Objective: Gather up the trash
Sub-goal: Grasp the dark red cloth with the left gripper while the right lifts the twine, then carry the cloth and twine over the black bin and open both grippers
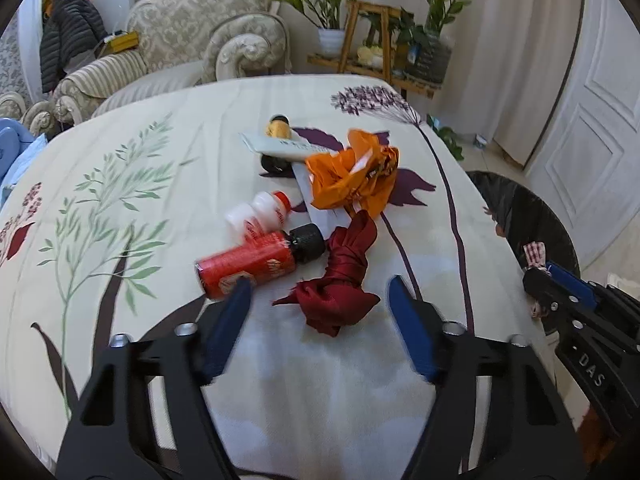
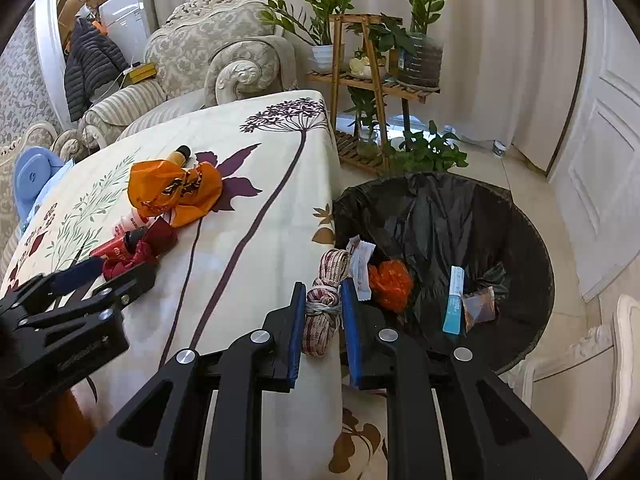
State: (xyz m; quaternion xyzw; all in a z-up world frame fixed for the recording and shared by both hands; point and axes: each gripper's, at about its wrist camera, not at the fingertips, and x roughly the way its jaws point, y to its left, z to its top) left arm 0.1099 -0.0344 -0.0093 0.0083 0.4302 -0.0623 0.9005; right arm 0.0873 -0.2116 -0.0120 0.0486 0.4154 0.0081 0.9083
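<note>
Only "DAS" reads clearly, in pale letters on the right tool (image 1: pixel 568 280) body.

Rope bundle (image 2: pixel 323 304) in right tongs (image 2: pixel 322 300), over bin (image 2: pixel 532 240).

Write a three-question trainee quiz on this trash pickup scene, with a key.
1. True or false: the right gripper is shut on a bundle of rope.
2. Multiple choice: what lies between the open fingers of the left gripper? A) the red bottle B) the dark red cloth C) the orange plastic bag
3. Fill in: the bin beside the table is lined with a ____ bag.

Key
1. True; the rope sits clamped between the blue pads near the bin's rim.
2. B; the bottle is by the left fingertip and the orange bag lies farther off.
3. Black; an orange scrap and a blue-white tube lie inside.
</note>
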